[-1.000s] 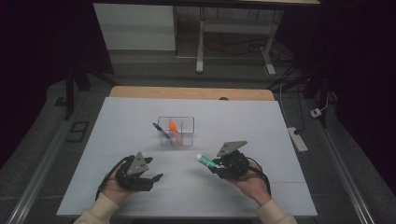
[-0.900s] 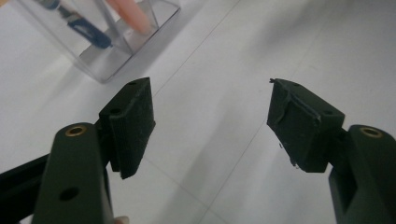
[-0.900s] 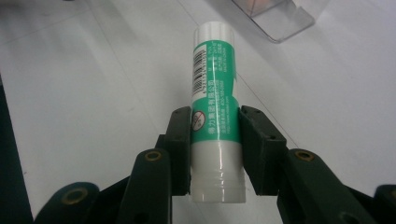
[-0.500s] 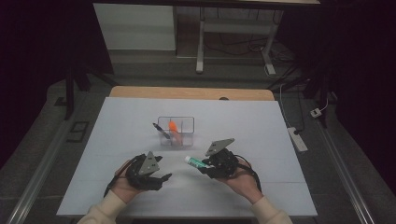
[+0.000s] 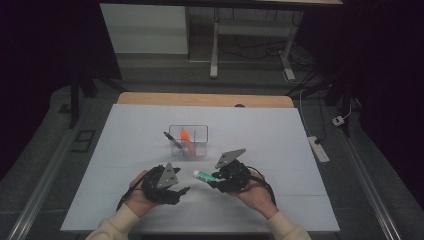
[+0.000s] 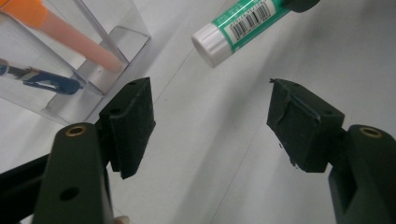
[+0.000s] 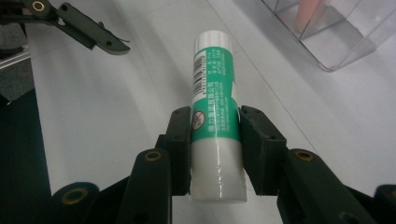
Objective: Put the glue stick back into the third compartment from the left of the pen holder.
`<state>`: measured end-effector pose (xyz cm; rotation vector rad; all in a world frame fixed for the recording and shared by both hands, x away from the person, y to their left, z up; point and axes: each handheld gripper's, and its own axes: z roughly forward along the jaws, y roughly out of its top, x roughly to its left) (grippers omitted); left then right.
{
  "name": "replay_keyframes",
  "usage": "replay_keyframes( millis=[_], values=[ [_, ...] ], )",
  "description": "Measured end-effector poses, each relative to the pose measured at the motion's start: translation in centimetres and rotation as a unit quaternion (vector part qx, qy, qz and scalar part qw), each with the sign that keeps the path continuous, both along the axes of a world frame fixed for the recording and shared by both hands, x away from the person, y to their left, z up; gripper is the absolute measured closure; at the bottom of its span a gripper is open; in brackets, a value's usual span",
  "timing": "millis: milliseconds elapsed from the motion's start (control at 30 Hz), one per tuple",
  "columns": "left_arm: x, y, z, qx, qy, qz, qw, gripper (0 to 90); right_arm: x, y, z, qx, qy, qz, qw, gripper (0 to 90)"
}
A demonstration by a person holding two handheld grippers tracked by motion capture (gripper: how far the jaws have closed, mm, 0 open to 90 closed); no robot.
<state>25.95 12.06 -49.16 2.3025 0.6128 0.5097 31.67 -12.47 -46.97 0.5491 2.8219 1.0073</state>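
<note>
Right tongs (image 7: 215, 140) clamp the glue stick (image 7: 214, 88); left tongs (image 6: 210, 126) gape wide. Grip its free white end squarely.

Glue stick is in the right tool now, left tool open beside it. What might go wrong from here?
1. The right tool clamps the glue stick near its rear end, so the long free part may pivot or slip if bumped.
2. The open left tool sits close to the stick's white end; a handover could knock it.
3. The clear box already holds an orange pen and a blue pen, which may block the stick going in.
</note>
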Motion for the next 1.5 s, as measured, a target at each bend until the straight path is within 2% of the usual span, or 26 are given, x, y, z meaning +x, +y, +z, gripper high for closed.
replay_keyframes(
  millis=[167, 433, 667, 733, 833, 967, 1033, 1133, 1233, 1367, 1500],
  values=[
    [0.1, -0.4, -0.1, 0.005, -0.001, -0.005, 1.0, 31.7, 0.0, 0.5, -0.2, -0.001, 0.006, 0.006, 1.0, 64.2],
    [0.2, -1.7, -0.2, 0.027, -0.009, -0.025, 0.9993, 33.0, 0.0, 1.2, -0.4, -0.001, 0.019, 0.017, 0.9997, 64.3],
    [0.7, -3.4, -0.8, 0.076, -0.025, -0.044, 0.9958, 33.9, -0.1, 1.7, -0.6, -0.001, 0.033, 0.03, 0.999, 64.5],
    [0.7, -3.8, -0.9, 0.084, -0.031, -0.049, 0.9948, 35.7, -0.1, 1.7, -0.5, 0.004, 0.036, 0.029, 0.9989, 64.5],
    [0.6, -4.1, -1.0, 0.095, -0.044, -0.052, 0.9931, 44.4, -0.1, 1.6, -0.3, 0.016, 0.044, 0.034, 0.9983, 64.4],
    [0.5, -4.1, -1.1, 0.106, -0.04, -0.067, 0.9913, 51.1, -0.2, 1.5, -0.2, 0.018, 0.046, 0.033, 0.9982, 64.1],
    [0.4, -4.1, -1.1, 0.112, -0.039, -0.077, 0.9899, 56.2, -0.2, 1.4, -0.1, 0.03, 0.043, 0.034, 0.998, 63.3],
    [0.1, -4.3, -1.1, 0.104, -0.036, -0.095, 0.9894, 63.5, -0.1, 1.0, 0.3, 0.06, 0.044, 0.02, 0.997, 60.7],
    [0.1, -4.2, -0.9, 0.092, -0.032, -0.094, 0.9908, 65.6, -0.1, 0.7, 0.6, 0.083, 0.039, 0.007, 0.9957, 55.9],
    [0.6, -3.5, -0.9, 0.083, -0.024, -0.082, 0.9929, 65.8, -0.1, 0.1, 0.9, 0.117, 0.015, -0.005, 0.993, 51.5],
    [0.8, -2.9, -0.9, 0.069, -0.023, -0.07, 0.9949, 65.8, -0.1, -0.5, 1.3, 0.126, -0.014, -0.021, 0.9918, 48.4]
  ],
)
